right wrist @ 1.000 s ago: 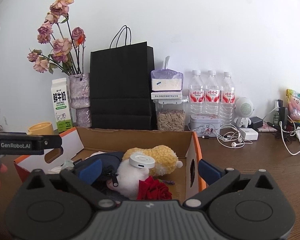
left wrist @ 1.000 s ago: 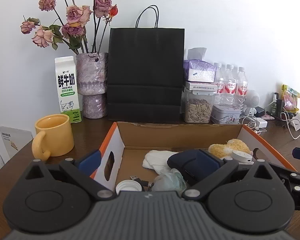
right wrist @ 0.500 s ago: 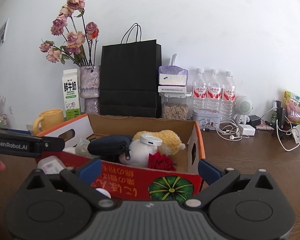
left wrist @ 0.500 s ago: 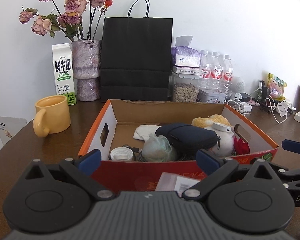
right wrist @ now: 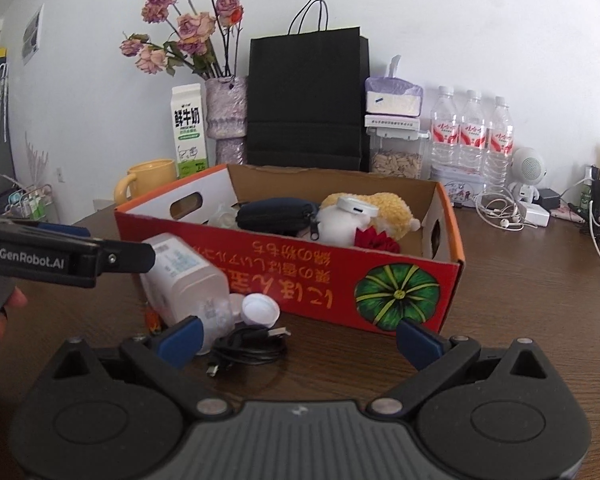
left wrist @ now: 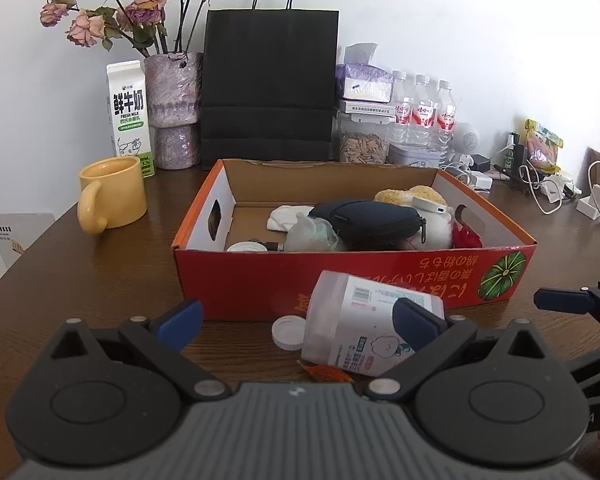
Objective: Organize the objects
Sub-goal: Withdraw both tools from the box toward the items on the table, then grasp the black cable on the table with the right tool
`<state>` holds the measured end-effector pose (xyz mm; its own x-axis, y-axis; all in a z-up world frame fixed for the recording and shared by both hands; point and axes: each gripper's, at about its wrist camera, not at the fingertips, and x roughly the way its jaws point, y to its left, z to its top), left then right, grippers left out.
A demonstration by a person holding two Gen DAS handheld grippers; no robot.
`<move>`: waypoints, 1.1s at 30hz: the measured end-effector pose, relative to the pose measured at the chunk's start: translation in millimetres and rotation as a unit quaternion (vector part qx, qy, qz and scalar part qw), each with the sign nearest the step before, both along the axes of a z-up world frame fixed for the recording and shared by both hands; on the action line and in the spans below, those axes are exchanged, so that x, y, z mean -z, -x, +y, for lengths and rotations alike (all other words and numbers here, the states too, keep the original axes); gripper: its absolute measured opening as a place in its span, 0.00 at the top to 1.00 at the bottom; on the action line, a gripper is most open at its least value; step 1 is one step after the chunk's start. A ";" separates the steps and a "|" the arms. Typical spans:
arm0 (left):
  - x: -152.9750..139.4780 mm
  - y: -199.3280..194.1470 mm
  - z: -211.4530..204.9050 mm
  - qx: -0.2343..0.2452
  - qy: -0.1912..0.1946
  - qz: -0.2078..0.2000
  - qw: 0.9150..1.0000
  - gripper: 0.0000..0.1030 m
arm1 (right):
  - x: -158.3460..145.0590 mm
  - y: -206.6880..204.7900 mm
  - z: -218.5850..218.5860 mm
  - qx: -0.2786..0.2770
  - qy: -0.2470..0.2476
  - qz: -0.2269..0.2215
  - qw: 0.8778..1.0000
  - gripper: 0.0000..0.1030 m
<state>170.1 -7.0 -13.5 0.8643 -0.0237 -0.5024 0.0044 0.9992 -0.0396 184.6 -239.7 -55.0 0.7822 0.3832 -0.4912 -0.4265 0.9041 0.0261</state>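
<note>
Only the right wrist view shows the black cable (right wrist: 249,346) coiled on the table (right wrist: 520,300) just in front of the bottle (right wrist: 182,280), and only the left wrist view shows the orange scrap (left wrist: 326,372) by the bottle's side. The bottle lies on its side before the red box (left wrist: 340,276), long axis along the box front, open neck toward the left beside its white cap (left wrist: 287,332). Both the left gripper (left wrist: 296,316) and the right gripper (right wrist: 298,338) stand wide apart and hold nothing.

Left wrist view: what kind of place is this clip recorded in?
Probably a home or small-office desk against a wall: a wooden table crowded with a vase of dried roses, a milk carton and tangled chargers.
</note>
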 end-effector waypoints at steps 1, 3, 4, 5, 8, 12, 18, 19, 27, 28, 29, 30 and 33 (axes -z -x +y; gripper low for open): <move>0.3 1.6 1.2 -0.002 0.001 0.002 1.000 0.00 | 1.9 -0.3 4.5 -0.005 0.005 0.007 1.000 0.00; 0.1 4.9 3.5 -0.004 0.001 0.002 1.000 0.00 | 5.2 -2.2 12.8 -0.016 0.019 0.021 0.999 0.00; -0.2 6.4 4.5 -0.006 0.001 0.002 1.000 0.00 | 6.8 -3.9 16.7 -0.021 0.027 0.027 0.999 0.00; -0.8 7.8 5.2 -0.007 0.000 0.001 1.000 0.00 | 8.2 -5.8 20.5 -0.025 0.035 0.031 0.999 0.00; -2.6 11.8 7.4 -0.009 -0.002 -0.001 1.000 0.00 | 12.2 -13.5 31.0 -0.034 0.062 0.047 0.996 0.00; -4.5 16.1 12.0 -0.014 -0.003 -0.001 1.000 0.00 | 17.1 -23.2 38.8 -0.051 0.079 0.064 0.993 0.03; -4.0 19.4 18.2 -0.020 -0.002 0.002 1.000 0.00 | 17.3 -31.0 37.0 -0.076 0.061 0.074 0.992 0.20; -3.7 19.4 18.6 -0.020 -0.002 0.003 1.000 0.00 | 17.4 -31.2 36.7 -0.080 0.056 0.075 0.992 0.23; -0.4 17.5 15.9 -0.013 -0.002 0.011 1.000 0.00 | 16.6 -25.1 36.2 -0.108 0.041 0.067 0.991 0.49; -0.2 17.3 15.5 -0.013 -0.003 0.012 1.000 0.00 | 16.6 -24.3 36.5 -0.108 0.041 0.065 0.991 0.49; -0.1 17.2 15.3 -0.012 -0.002 0.012 1.000 0.00 | 16.9 -23.7 36.2 -0.109 0.040 0.064 0.991 0.50; 0.1 17.0 15.0 -0.011 -0.002 0.013 1.000 0.00 | 16.9 -23.2 35.8 -0.109 0.039 0.063 0.991 0.51; 0.8 16.6 13.5 -0.010 -0.004 0.014 1.000 0.00 | 17.2 -21.7 34.6 -0.110 0.037 0.060 0.991 0.53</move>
